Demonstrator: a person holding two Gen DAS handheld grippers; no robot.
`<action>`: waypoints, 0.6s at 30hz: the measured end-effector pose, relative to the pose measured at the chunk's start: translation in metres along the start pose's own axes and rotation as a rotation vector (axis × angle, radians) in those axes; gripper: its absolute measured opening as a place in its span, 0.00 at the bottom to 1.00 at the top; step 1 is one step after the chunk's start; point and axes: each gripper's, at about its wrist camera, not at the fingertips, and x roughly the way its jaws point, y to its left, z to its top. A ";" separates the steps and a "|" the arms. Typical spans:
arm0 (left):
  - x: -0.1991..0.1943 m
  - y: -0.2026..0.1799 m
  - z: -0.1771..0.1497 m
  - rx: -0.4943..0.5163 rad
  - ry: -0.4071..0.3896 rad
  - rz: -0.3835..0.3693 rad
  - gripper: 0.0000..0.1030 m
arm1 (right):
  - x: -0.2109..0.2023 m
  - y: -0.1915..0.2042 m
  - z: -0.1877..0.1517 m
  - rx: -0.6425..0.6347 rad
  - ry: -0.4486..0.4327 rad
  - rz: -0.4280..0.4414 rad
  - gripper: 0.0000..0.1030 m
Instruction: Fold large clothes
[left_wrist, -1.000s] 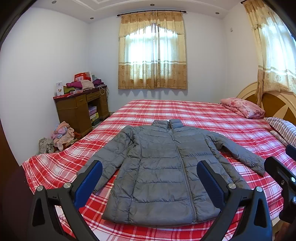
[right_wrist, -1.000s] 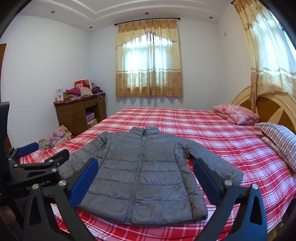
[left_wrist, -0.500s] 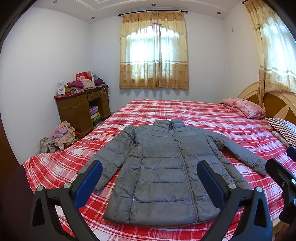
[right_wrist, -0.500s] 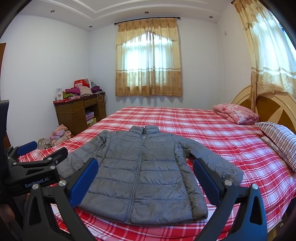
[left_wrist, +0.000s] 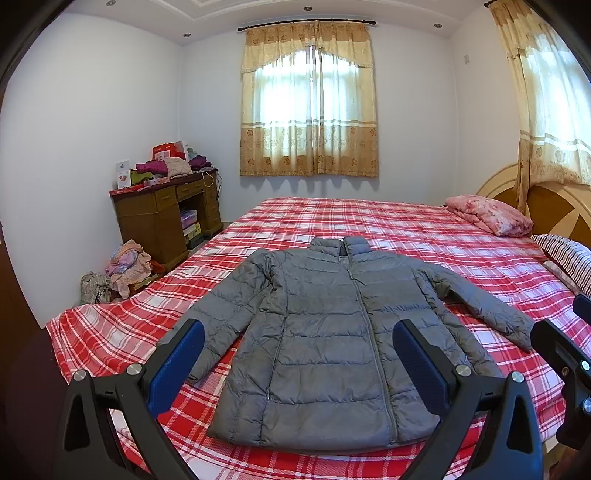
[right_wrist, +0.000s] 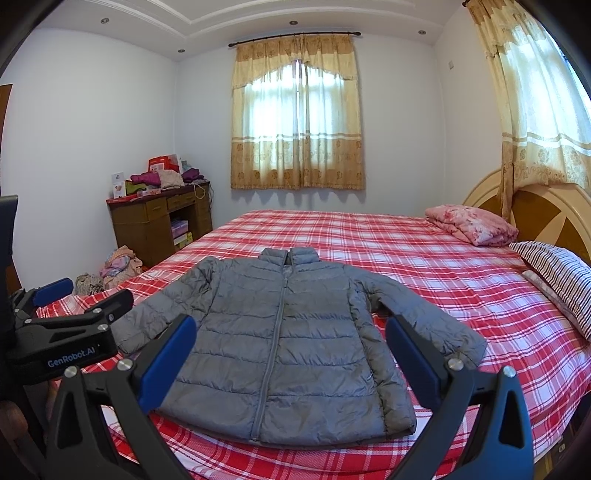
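We have not started folding yet. The grey puffer jacket (left_wrist: 332, 343) lies flat on the red plaid bed (left_wrist: 406, 229), front up and zipped, its hem at the bed's near edge and its collar pointing toward the window (left_wrist: 310, 99) beyond the far side. Both sleeves are spread out from the body, one angled toward the wooden desk (left_wrist: 162, 218) side of the bed and one toward the headboard (left_wrist: 554, 206) side. We see no fold or crease made in it, so in our judgement the whole job remains: both sleeves to bring in over the body, then the body to fold down.

We hold the left gripper (left_wrist: 297, 363) above the near edge of the bed, fingers spread wide with nothing between the blue pads (left_wrist: 177, 365), over the half of the jacket nearer the desk. The right gripper (right_wrist: 290, 360) hangs level beside it, its fingers equally wide apart and empty, over the half nearer the headboard. Neither touches the jacket.

On the headboard side of the bed sit a pink folded quilt (right_wrist: 472, 225) and a striped pillow (right_wrist: 557, 273), well apart from the jacket, so they should not get in the way of our folds.
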 end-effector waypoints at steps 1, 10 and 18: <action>0.000 0.000 0.000 0.000 0.000 -0.001 0.99 | 0.000 0.000 0.000 0.001 0.000 0.001 1.00; 0.002 0.001 -0.002 -0.003 0.007 -0.001 0.99 | 0.000 0.000 -0.002 0.003 0.001 0.000 1.00; 0.003 0.001 -0.002 -0.003 0.008 -0.001 0.99 | 0.001 -0.002 -0.002 0.005 0.004 0.001 1.00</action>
